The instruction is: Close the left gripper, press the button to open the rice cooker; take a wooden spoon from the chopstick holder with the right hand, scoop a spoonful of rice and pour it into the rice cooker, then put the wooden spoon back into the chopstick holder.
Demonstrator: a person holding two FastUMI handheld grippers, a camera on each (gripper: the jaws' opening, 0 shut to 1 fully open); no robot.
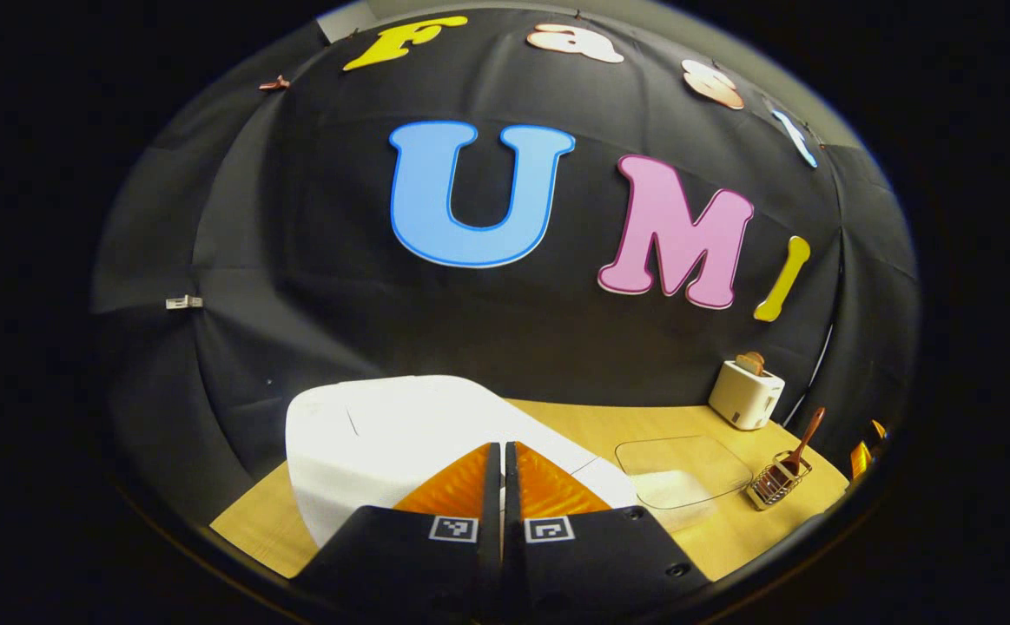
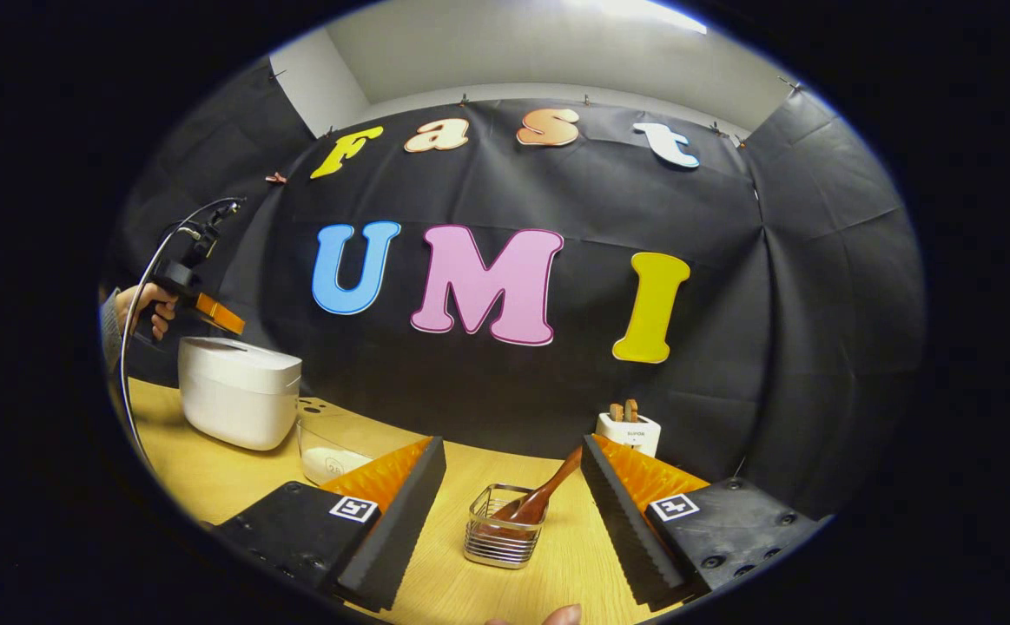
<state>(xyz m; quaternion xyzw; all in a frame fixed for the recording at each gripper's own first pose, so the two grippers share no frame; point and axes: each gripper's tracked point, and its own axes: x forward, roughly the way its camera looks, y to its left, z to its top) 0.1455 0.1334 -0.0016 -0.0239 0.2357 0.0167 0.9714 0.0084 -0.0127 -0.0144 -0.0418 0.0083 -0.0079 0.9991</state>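
White rice cooker (image 2: 239, 391), lid down; wooden spoon (image 2: 539, 502) tilted in chopstick holder (image 2: 498, 538)

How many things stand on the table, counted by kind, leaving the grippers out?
Rice cooker: 1
Clear container: 1
Wire holder: 1
Wooden spoon: 1
Toaster: 1
Total: 5

The right gripper (image 2: 513, 473) is held open, near the chopstick holder (image 2: 498, 527), where the wooden spoon (image 2: 539, 502) leans right.

The wooden table (image 2: 209, 469) carries a rice cooker (image 2: 240, 391), clear container (image 2: 331, 443), chopstick holder (image 2: 498, 525) and toaster (image 2: 628, 432).
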